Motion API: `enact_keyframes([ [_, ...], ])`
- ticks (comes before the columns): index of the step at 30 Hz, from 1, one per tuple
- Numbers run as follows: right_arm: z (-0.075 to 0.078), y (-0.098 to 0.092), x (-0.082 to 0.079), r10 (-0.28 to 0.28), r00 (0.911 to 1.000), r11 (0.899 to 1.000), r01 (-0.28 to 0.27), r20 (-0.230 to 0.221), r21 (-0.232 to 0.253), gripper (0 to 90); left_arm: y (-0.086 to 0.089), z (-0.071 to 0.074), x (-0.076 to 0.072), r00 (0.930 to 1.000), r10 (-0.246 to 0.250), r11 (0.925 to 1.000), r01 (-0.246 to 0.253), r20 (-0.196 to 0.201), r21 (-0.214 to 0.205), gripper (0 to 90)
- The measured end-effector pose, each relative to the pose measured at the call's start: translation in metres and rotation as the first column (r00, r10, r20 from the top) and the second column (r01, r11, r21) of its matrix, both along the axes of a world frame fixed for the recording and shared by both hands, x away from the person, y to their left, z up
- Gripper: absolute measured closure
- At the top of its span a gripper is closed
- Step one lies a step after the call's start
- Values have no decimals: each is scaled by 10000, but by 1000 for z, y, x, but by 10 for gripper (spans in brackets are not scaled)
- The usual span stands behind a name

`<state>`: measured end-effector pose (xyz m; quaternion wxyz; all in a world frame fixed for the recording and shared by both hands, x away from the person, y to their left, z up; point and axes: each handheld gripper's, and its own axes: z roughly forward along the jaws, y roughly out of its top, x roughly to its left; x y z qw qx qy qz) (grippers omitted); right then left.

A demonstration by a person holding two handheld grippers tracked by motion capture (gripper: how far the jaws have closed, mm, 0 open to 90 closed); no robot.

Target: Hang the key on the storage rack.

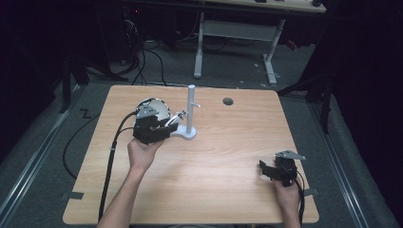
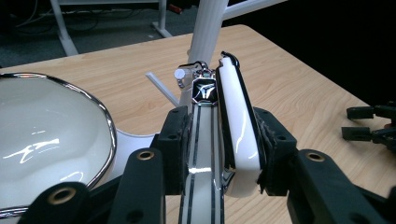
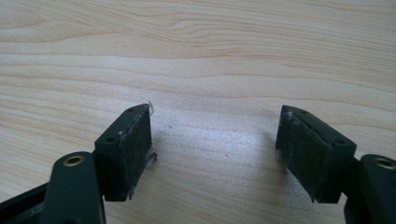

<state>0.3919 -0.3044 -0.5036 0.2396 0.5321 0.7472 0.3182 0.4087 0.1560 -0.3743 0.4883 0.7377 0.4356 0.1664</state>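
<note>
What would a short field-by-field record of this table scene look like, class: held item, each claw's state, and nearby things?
held item: white headphones, headband and earcup side by side between the pads
left claw: shut on the headphones, beside the stand
right claw: open, nothing between the pads, low over the bare table
stand: white upright post with a side peg, on a round base
other earcup: glossy white with a chrome rim, left of the claw

Place: a lab or test room.
Surface (image 1: 228,156): plain light-wood top with a cable hole (image 1: 228,101).
Floor (image 1: 228,66): grey carpet, black cables (image 1: 142,61) trailing.
Behind: a white-legged desk (image 1: 235,28).
Edges: dark curtains (image 1: 366,71).
</note>
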Motion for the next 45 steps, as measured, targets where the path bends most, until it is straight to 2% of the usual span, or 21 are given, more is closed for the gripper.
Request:
enact_keyframes([
  [4,0,0,0,5,10000,10000,-5,1,-2,271,-2,-2,0,10000,36,9999,-37,73,151,605],
  [13,0,0,0,6,10000,10000,-6,0,-1,271,-4,-12,-2,10000,95,9999,-95,-2,141,604],
  [16,0,0,0,5,10000,10000,-5,1,-2,271,-6,-15,-2,9999,110,9993,-110,23,354,604],
  [21,0,0,0,6,10000,10000,-6,1,-3,271,-6,-20,-2,9999,151,9995,-150,-18,291,604],
  [36,0,0,0,0,10000,10000,0,-4,-2,271,-5,-33,1,9992,374,9980,-364,-170,523,603],
  [41,0,0,0,11,10000,10000,-11,-3,-3,271,-10,-38,2,9991,417,9933,-407,-66,1085,602],
  [45,0,0,0,35,10000,10000,-35,8,-8,271,-13,-42,4,9991,381,9929,-359,-173,1137,601],
])
